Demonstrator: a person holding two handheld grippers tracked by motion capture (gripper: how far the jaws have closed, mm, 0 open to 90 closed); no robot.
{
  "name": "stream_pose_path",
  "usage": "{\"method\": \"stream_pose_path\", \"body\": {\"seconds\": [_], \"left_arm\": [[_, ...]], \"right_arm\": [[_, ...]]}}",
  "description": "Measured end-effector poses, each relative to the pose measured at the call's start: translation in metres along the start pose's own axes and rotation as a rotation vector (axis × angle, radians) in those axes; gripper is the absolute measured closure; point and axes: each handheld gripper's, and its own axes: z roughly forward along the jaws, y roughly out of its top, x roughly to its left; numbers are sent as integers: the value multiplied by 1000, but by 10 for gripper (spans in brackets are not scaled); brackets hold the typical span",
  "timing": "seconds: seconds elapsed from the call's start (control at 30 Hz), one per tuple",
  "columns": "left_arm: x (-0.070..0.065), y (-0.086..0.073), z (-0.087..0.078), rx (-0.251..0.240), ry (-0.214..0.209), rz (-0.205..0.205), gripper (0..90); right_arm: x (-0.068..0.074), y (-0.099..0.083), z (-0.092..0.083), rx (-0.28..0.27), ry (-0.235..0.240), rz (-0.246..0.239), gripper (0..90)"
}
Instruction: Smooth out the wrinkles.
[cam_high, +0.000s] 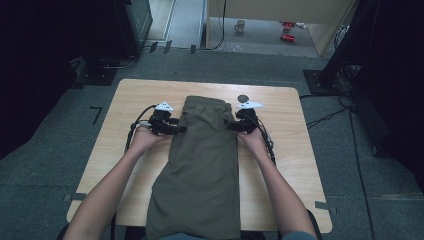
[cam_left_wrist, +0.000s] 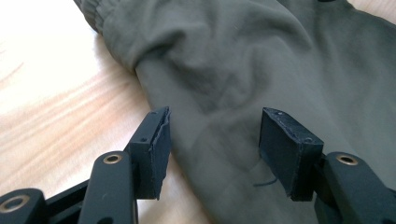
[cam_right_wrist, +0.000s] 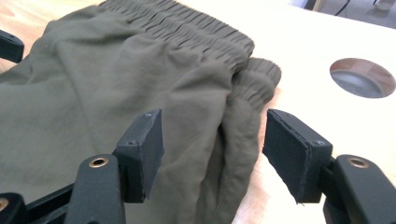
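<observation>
Olive-green trousers (cam_high: 202, 165) laid lengthwise down the centre of the high view on a light wooden bench (cam_high: 290, 150), elastic waistband (cam_high: 205, 101) at the upper end, legs folded one over the other and running off the bench edge at the bottom of the frame.

Left tool (cam_high: 181, 129) positioned left of centre in the high view, at the left edge of the trousers just below the waistband. Jaws apart, as seen in the left gripper view (cam_left_wrist: 212, 154): fabric edge lying between the pads, no pad pressing on it; one pad (cam_left_wrist: 156, 149) over bare bench just beside the cloth, the other above the cloth. No earlier picture for comparison.

Right tool (cam_high: 230, 124) positioned right of centre in the high view, at the right edge of the trousers, level with the left one. Jaws apart in the right gripper view (cam_right_wrist: 212, 154): folded side seam and lower corner of the waistband sitting between the pads, untouched by either pad; cannot tell whether the lower jaw tips rest on the fabric.

Round hole (cam_high: 243, 98) in the bench surface noted just above the right tool. Mug (cam_high: 240, 26) standing on the floor at the top of the high view, well apart from the bench.
</observation>
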Motion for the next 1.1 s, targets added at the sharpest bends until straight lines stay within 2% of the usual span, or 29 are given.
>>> {"method": "stream_pose_path", "body": {"seconds": [0.03, 0.1, 0.13, 0.17, 0.23, 0.3, 0.37, 0.43, 0.5, 0.6, 0.63, 0.7, 0.8, 0.83, 0.93, 1.03, 1.1], "left_arm": [[2, 0, 1, -25, 13, -5, 455], [5, 4, 3, -14, 13, -18, 461], [8, 6, 4, -1, 8, -29, 471], [9, 8, 5, 6, 11, -33, 476], [9, 11, 5, -21, 27, -15, 482], [11, 18, 9, 21, 31, -8, 480], [14, 23, 11, 32, 33, -12, 481], [18, 29, 14, 34, 25, -33, 491], [20, 30, 17, 1, 36, -42, 491], [24, 33, 25, 10, 25, -73, 431], [25, 33, 28, 9, 22, -78, 426], [25, 33, 34, 24, 41, -69, 414], [26, 30, 40, 46, 55, -56, 406], [28, 29, 41, 44, 46, -71, 403], [30, 27, 43, 43, 30, -95, 405], [29, 25, 44, 63, 26, -83, 403], [29, 25, 44, 69, 29, -82, 408]], "right_arm": [[-1, 0, 0, -4, -4, 1, 379], [-4, 6, 3, 40, 6, 7, 359], [-5, 9, 4, 46, 5, 10, 366], [-6, 11, 4, 34, 6, 13, 367], [-6, 16, 7, 29, 15, 25, 366], [-6, 18, 11, 23, 13, 31, 365], [-7, 19, 17, 35, 21, 44, 343], [-7, 22, 23, 56, 17, 49, 336], [-7, 24, 27, 60, 4, 46, 333], [-7, 21, 32, 73, -17, 57, 321], [-7, 19, 35, 94, -24, 55, 320], [-7, 15, 39, 123, -31, 49, 317], [-10, 12, 41, 144, -34, 59, 347], [-10, 11, 42, 142, -36, 58, 362], [-10, 10, 45, 142, -45, 35, 430], [-9, 11, 46, 139, -65, 2, 505], [-9, 11, 47, 133, -62, 2, 544]]}}
